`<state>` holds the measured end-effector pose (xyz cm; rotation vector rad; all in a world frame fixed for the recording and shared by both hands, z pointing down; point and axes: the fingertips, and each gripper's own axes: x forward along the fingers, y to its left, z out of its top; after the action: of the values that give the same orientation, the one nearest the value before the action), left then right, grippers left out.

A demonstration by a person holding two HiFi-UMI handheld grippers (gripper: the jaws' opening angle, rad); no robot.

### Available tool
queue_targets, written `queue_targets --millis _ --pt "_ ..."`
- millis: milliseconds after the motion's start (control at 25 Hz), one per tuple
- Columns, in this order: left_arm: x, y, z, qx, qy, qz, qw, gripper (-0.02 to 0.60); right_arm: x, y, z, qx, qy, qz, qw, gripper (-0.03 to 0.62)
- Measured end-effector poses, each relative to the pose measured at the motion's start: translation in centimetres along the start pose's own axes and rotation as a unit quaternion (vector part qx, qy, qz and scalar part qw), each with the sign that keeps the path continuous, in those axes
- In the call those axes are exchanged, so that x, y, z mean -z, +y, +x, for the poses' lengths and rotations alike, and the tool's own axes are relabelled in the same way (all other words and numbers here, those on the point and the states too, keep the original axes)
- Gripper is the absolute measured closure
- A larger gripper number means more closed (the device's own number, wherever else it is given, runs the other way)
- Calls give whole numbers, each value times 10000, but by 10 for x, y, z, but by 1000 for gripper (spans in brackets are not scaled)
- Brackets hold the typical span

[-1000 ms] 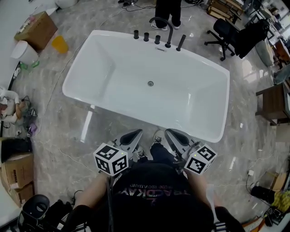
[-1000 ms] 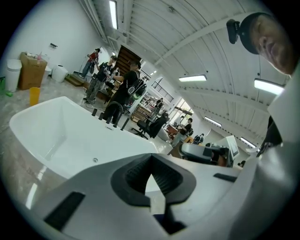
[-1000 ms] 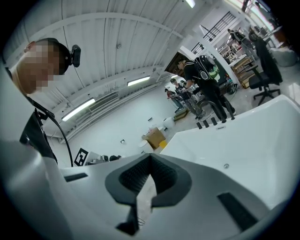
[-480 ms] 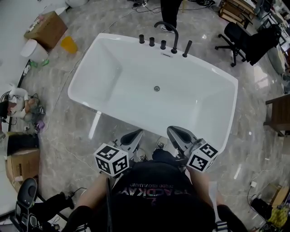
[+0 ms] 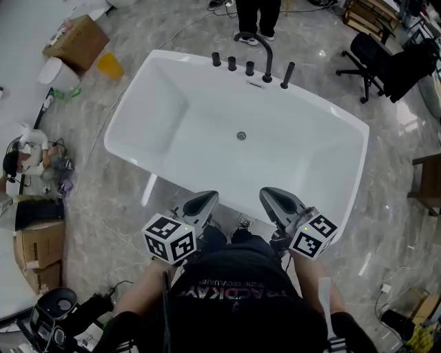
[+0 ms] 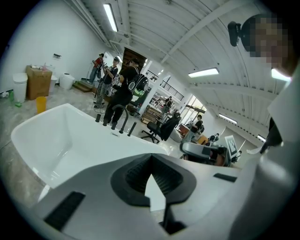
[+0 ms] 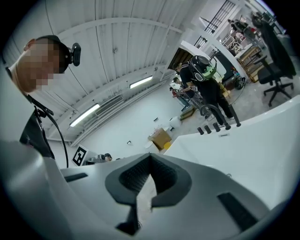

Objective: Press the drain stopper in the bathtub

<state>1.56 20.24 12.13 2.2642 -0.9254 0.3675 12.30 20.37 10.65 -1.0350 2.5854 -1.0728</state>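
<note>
- As I look steeply down in the head view, the white bathtub [image 5: 172, 103] fills the middle of the scene, set at a slant on the floor [image 5: 103, 200].
- Drain stopper [image 5: 241, 136]: a small round disc at the middle of the tub's bottom, well apart from both tools, with only bare tub surface between it and them.
- Left tool [image 5: 202, 202]: held in front of my chest by the tub's near rim. Its own view shows the jaws together, with nothing between them.
- Right tool [image 5: 275, 198]: beside the left one, also at the near rim. Its jaws are closed and empty too.
- Marker cubes [image 5: 169, 240]: one rides on each tool, close to my body.
- Far rim: a curved black faucet [image 5: 264, 52] stands among a row of black knobs [image 5: 232, 63].
- A person [image 5: 256, 14] stands just beyond the faucet.
- Left of the tub: a cardboard box [image 5: 76, 43], a white bin [image 5: 54, 72] and a yellow bin [image 5: 110, 65], all on the floor.
- Right of the tub: a black office chair [image 5: 386, 58].
- Surface: the floor is glossy grey marble with cables across it.
- Room: the tool views show a large hall with white walls, a ribbed ceiling and strip lights, and more people at the far end.
</note>
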Motion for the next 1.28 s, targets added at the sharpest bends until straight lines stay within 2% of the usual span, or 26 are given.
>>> queue_targets --millis 320,600,760,880,1040,1280 --pt "-8 32 5 92 19 -36 9999 575 0 -14 17 281 -114 29 9995 582" --pt "-17 74 12 478 373 51 9981 575 -1 -25 48 953 -338 21 9949 582" --pt "-20 102 18 701 512 238 9959 575 5 -34 71 1302 -379 52 9908 582" --pt "-17 121 31 830 545 412 9942 575 14 -52 90 1470 -277 30 9887 582" --pt "-9 145 53 822 656 491 9932 575 24 -90 108 1643 -111 67 9863 582" --pt "6 184 80 655 820 497 9932 575 40 -146 138 1707 245 73 9850 582"
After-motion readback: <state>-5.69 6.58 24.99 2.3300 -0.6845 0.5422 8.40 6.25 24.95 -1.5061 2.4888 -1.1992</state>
